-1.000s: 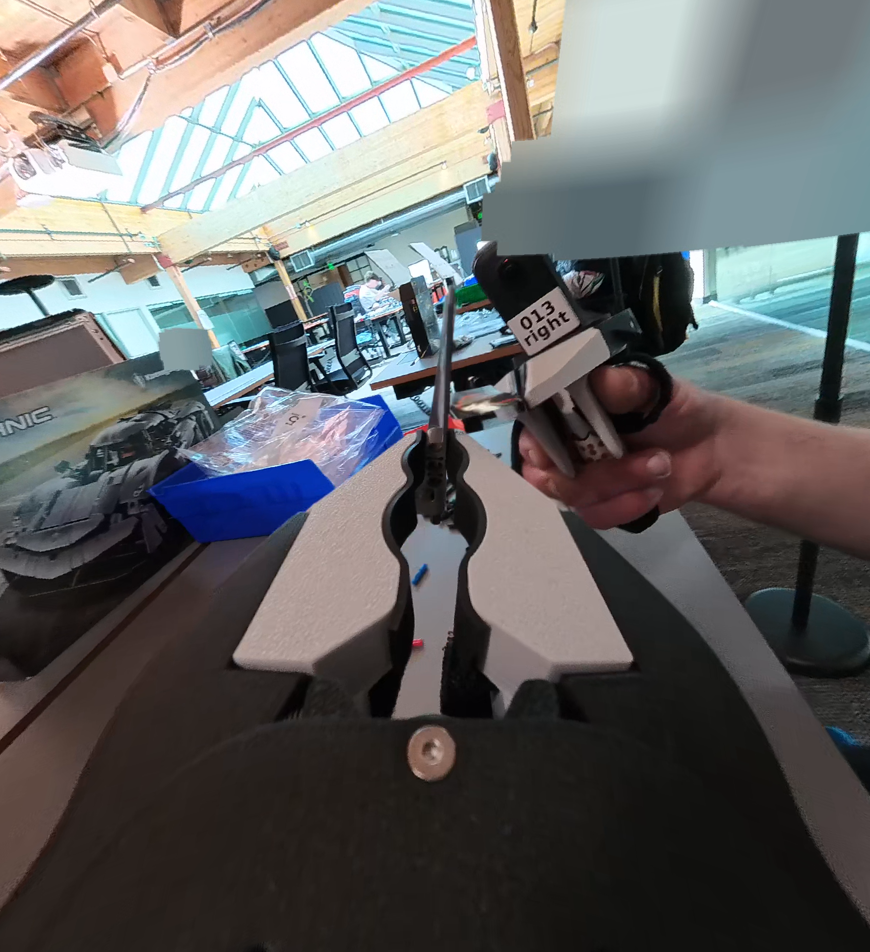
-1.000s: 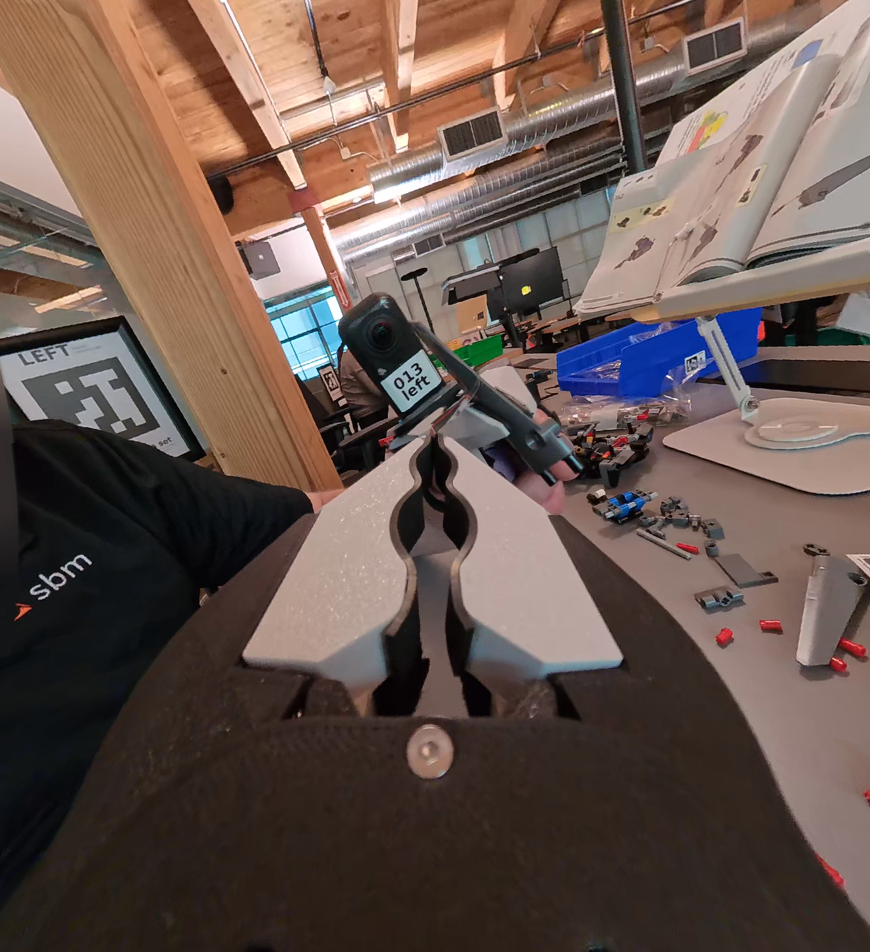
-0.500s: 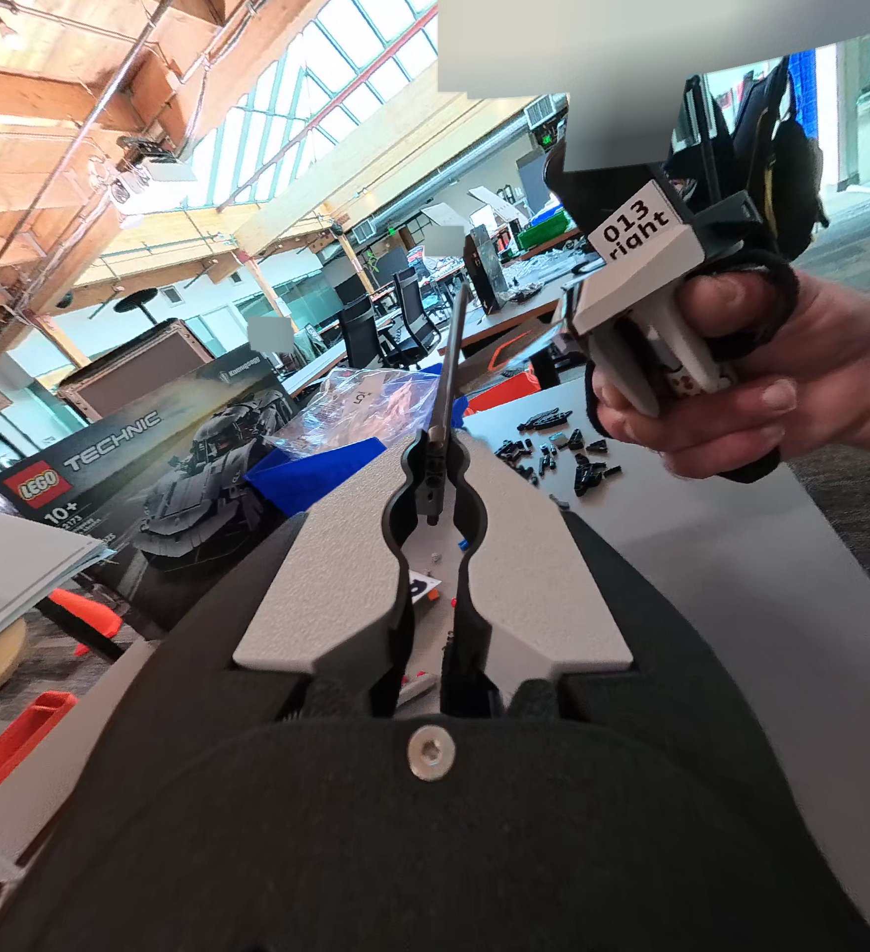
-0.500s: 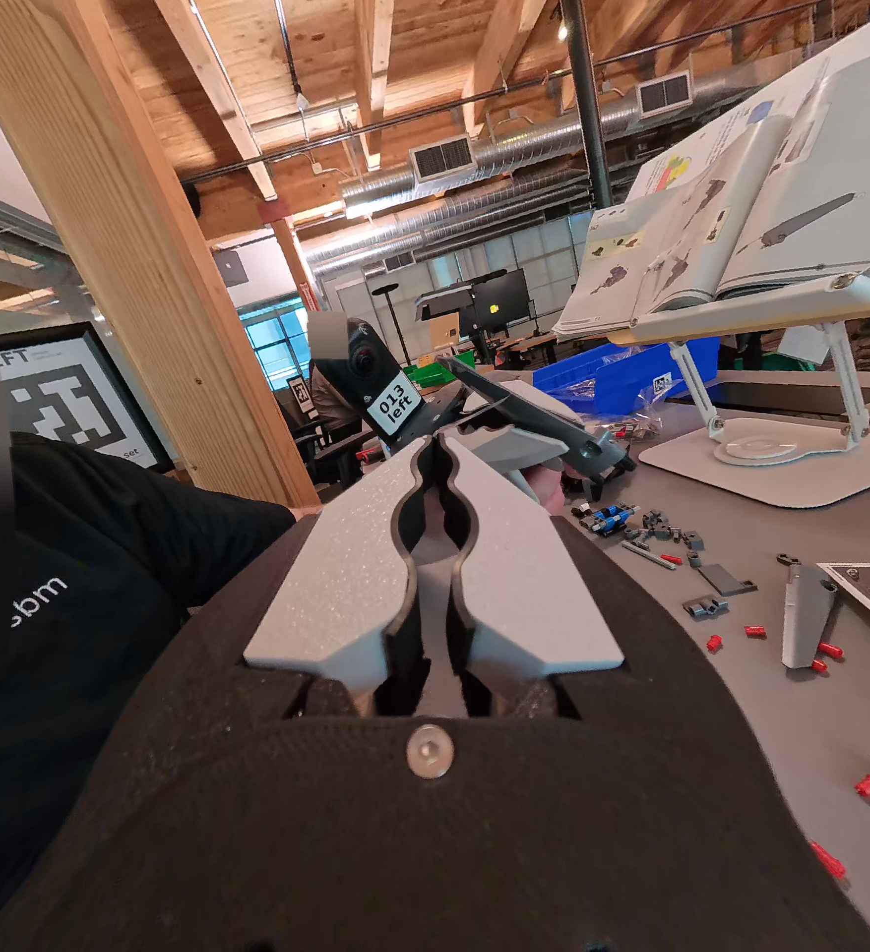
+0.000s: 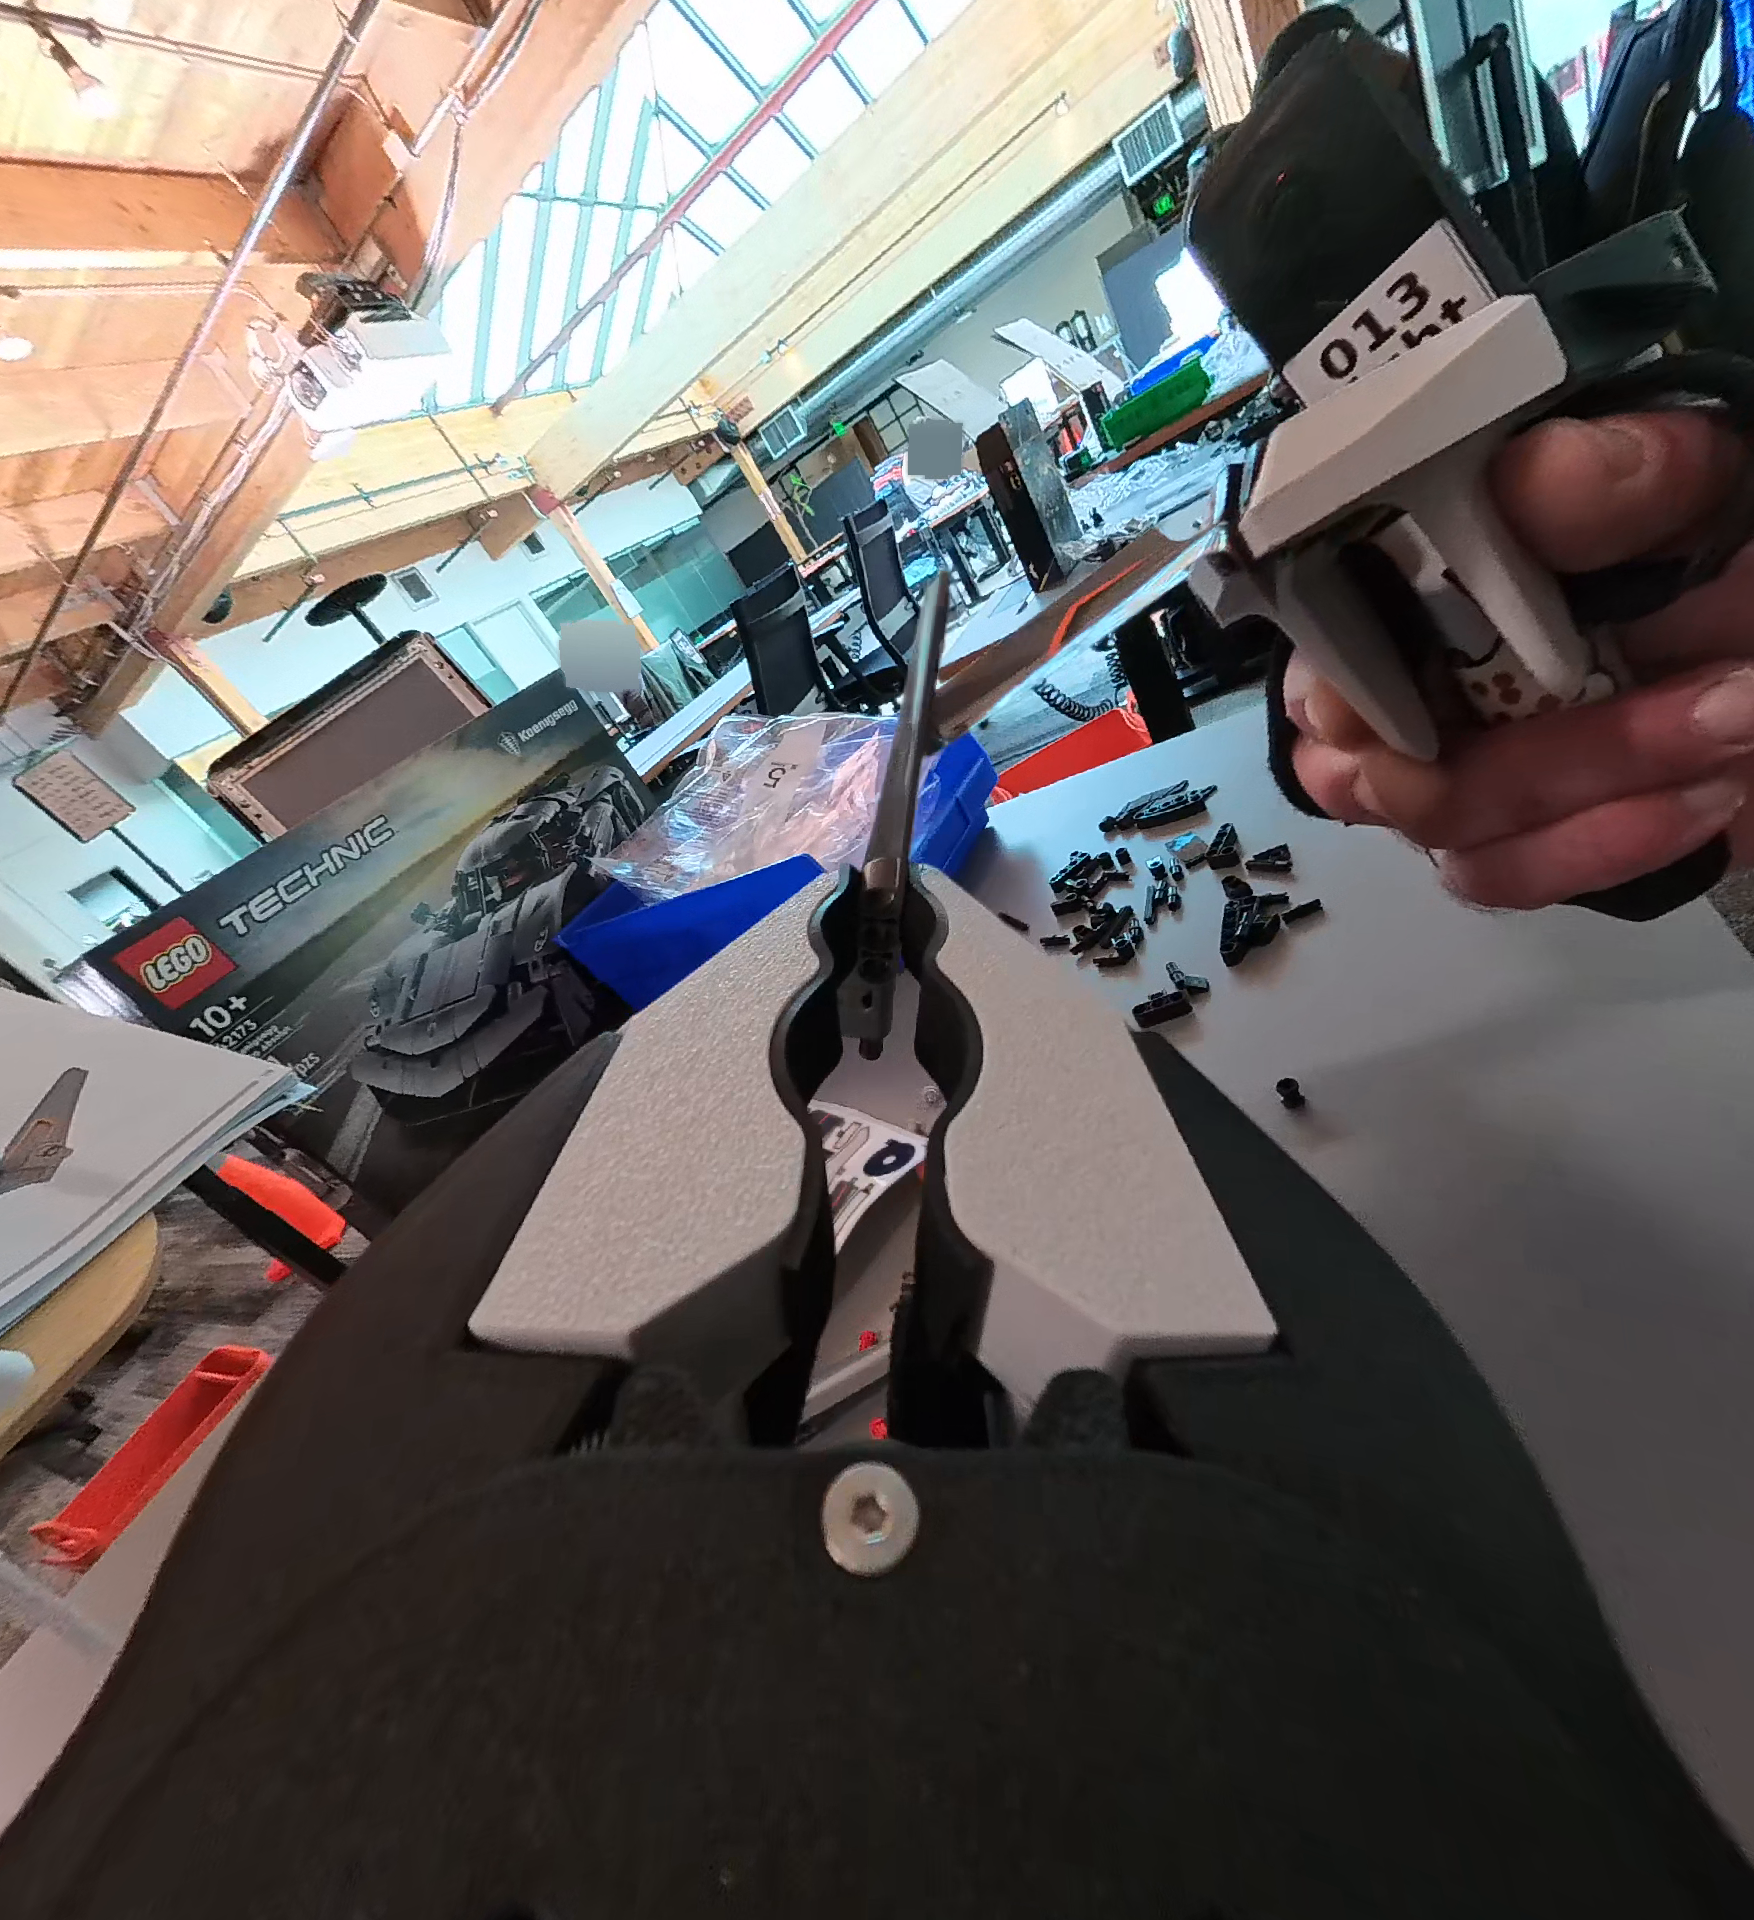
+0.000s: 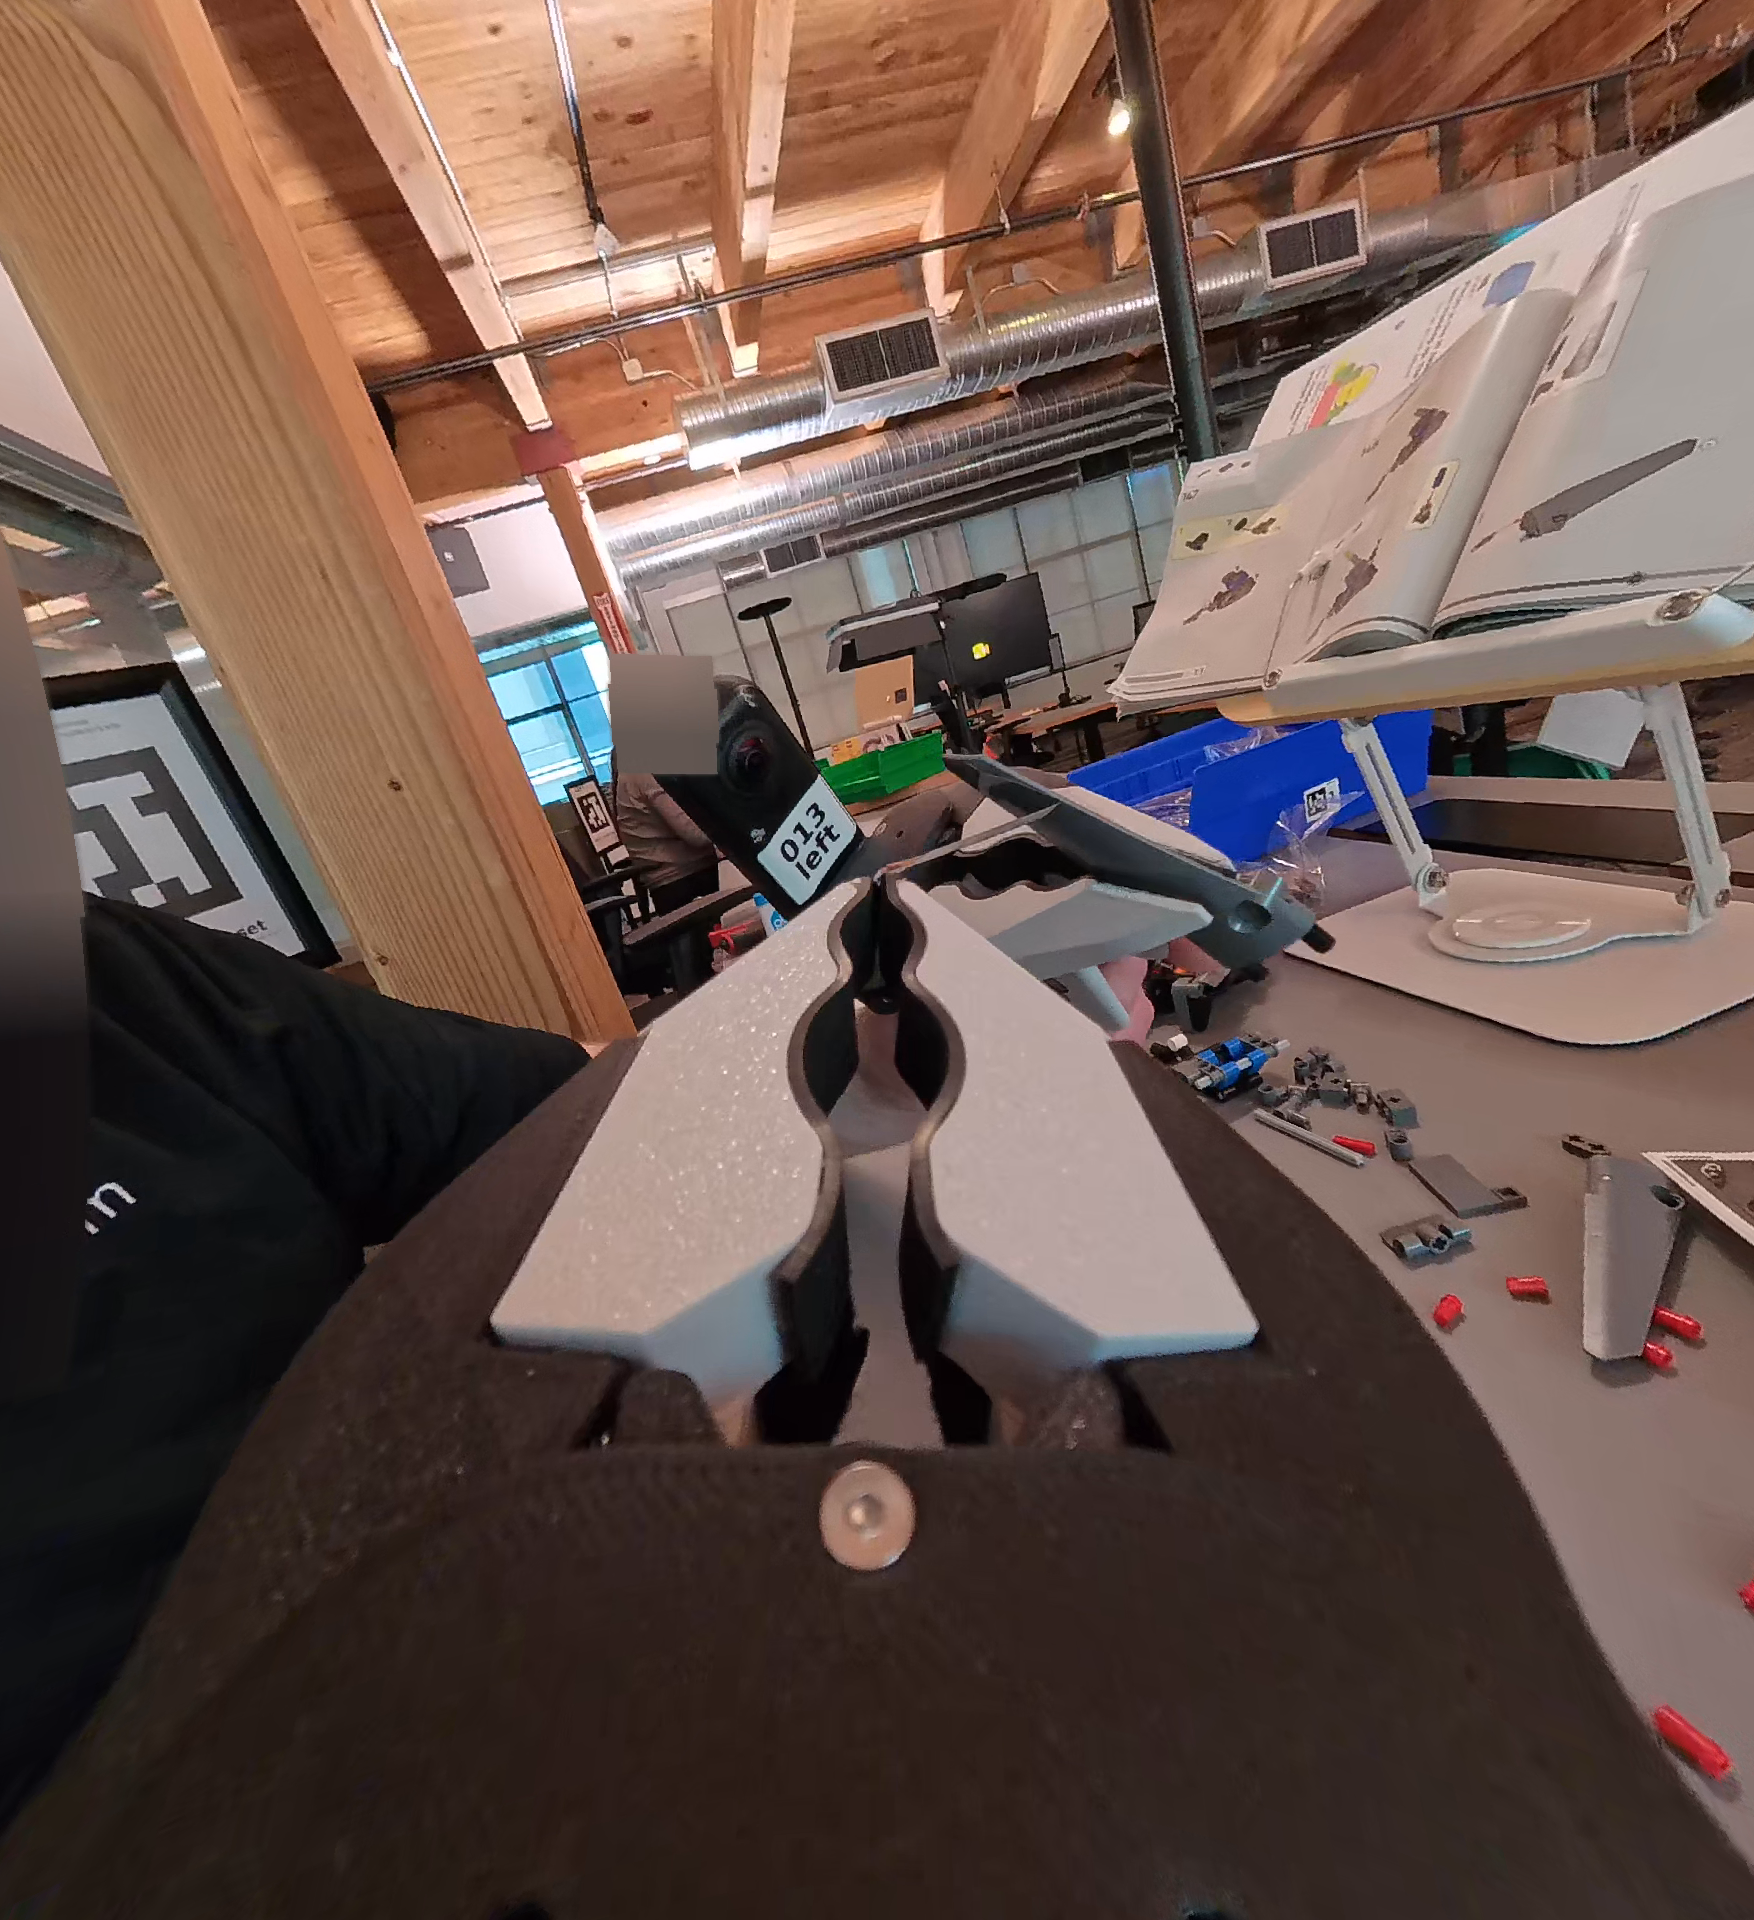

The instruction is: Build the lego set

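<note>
My left gripper (image 5: 878,914) is shut on a long dark grey lego panel (image 5: 909,727) that stands up and away from its fingertips. In the right wrist view the left gripper (image 6: 1164,904) is just ahead and to the right, and the panel (image 6: 1143,842) slants across it with a holed end towards the table. My right gripper (image 6: 878,914) is shut, with a small black piece (image 6: 883,1000) showing between its tips. A hand holds the right gripper (image 5: 1455,665) high at the right of the left wrist view, apart from the panel.
Loose black pieces (image 5: 1164,894) and one black pin (image 5: 1291,1091) lie on the grey table. A lego box (image 5: 353,935) and a blue bin (image 5: 707,925) stand behind. An instruction book on a stand (image 6: 1475,520), a grey panel (image 6: 1621,1257), grey parts and red pins (image 6: 1673,1325) are at the right. The left gripper's tips are roughly 8 centimetres from the right gripper's.
Both grippers have come lower over the table and closer together. The panel in the left gripper has tipped flatter in the right wrist view. Both stay shut.
</note>
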`<move>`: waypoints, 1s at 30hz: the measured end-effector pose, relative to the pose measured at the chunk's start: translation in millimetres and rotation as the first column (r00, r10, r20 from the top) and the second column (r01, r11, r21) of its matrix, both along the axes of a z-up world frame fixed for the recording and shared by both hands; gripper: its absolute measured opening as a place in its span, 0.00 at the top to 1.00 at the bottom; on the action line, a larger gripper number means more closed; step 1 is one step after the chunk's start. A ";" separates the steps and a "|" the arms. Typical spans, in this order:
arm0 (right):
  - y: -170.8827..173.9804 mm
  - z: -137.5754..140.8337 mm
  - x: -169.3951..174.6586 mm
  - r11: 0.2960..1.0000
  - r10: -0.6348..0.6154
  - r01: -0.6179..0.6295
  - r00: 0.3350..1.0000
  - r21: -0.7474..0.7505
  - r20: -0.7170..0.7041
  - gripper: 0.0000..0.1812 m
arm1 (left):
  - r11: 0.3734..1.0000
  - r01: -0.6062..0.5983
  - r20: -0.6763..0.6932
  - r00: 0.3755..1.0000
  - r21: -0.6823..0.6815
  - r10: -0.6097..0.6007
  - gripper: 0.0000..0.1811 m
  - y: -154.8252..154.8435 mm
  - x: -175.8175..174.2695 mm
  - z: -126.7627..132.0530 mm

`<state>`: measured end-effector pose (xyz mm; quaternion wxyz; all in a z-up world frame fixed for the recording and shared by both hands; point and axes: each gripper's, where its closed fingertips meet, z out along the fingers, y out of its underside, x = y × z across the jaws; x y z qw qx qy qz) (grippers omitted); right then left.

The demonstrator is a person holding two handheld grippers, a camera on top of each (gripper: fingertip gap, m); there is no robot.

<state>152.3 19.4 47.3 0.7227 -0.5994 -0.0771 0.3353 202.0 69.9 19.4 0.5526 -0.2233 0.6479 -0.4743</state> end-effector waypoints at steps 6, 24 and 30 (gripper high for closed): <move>-1.8 1.6 1.4 1.000 -0.021 0.021 1.000 0.008 0.002 1.00 | 0.999 -0.034 -0.011 0.999 -0.029 0.034 0.98 14.1 3.5 -0.7; 8.0 4.5 7.8 0.999 -0.030 0.030 0.999 0.013 -0.025 1.00 | 0.916 0.085 -0.172 0.971 -0.392 -0.164 0.98 8.9 9.7 -11.2; 15.6 -2.2 11.1 0.999 -0.047 0.047 0.998 -0.008 -0.043 1.00 | 0.878 0.102 -0.184 0.960 -0.467 -0.210 0.98 10.1 8.8 -9.0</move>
